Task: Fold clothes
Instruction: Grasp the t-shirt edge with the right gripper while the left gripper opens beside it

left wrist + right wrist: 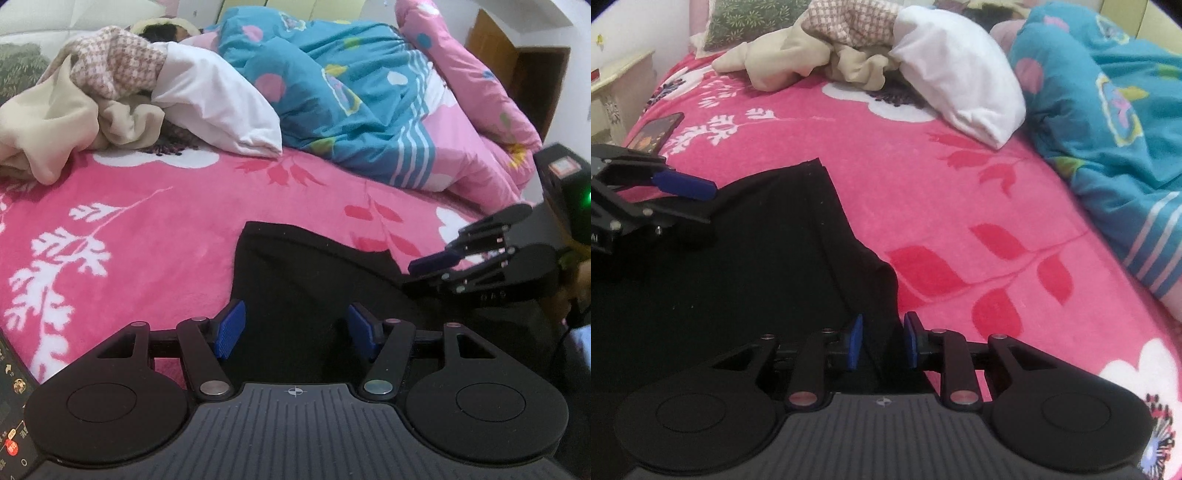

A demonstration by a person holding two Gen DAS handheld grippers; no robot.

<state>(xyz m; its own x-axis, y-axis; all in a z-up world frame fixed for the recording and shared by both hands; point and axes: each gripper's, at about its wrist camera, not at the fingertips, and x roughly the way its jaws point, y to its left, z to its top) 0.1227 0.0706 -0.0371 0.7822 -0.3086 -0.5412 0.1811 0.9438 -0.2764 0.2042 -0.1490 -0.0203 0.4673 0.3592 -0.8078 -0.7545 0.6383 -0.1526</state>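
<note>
Only the right view shows a phone [655, 132]; both grippers spread over the black garment [738, 251].

A bedroom, with a bed under a pink floral blanket [155, 206].
A wooden door [498, 62] stood upper right; a cream bedside table [617, 92] sat at left against a white wall [639, 26].
</note>
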